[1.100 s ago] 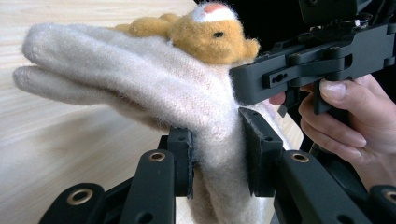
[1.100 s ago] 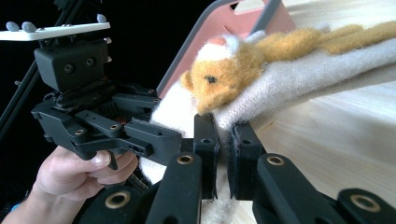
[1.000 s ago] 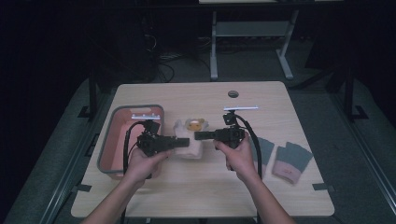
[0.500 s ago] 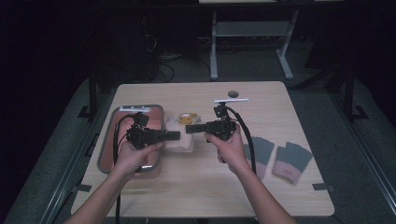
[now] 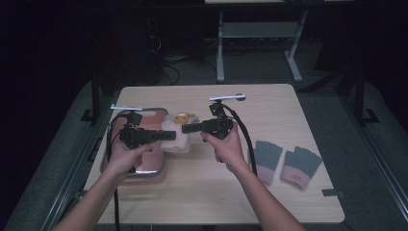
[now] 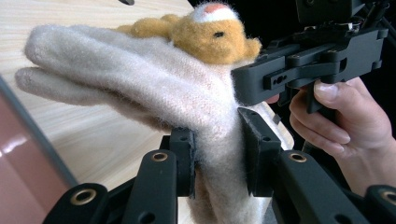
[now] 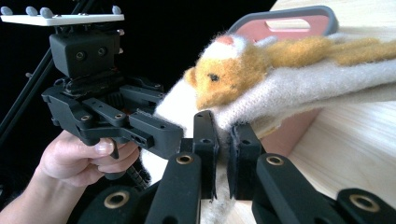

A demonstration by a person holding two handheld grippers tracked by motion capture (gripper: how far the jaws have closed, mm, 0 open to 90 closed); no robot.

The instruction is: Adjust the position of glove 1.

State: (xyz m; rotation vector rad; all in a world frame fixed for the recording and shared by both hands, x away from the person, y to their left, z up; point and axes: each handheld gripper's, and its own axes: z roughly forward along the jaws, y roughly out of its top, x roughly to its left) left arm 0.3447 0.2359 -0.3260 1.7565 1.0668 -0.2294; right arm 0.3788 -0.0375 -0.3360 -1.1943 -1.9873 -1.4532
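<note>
Left claw (image 6: 217,161) clenched on the cream mitten (image 6: 154,98), right claw (image 7: 223,158) clamped on its other edge; mitten hangs between them above the surface (image 5: 202,183), beside the pink tray (image 5: 144,166). Risk: pulling apart strips the fuzzy knit out (thin edge grip).

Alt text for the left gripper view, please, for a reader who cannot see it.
The left gripper has its black jaws shut on the cuff of a cream woolly glove with an orange plush animal on top. Beside it a hand holds the right gripper, over a wooden table.
</note>
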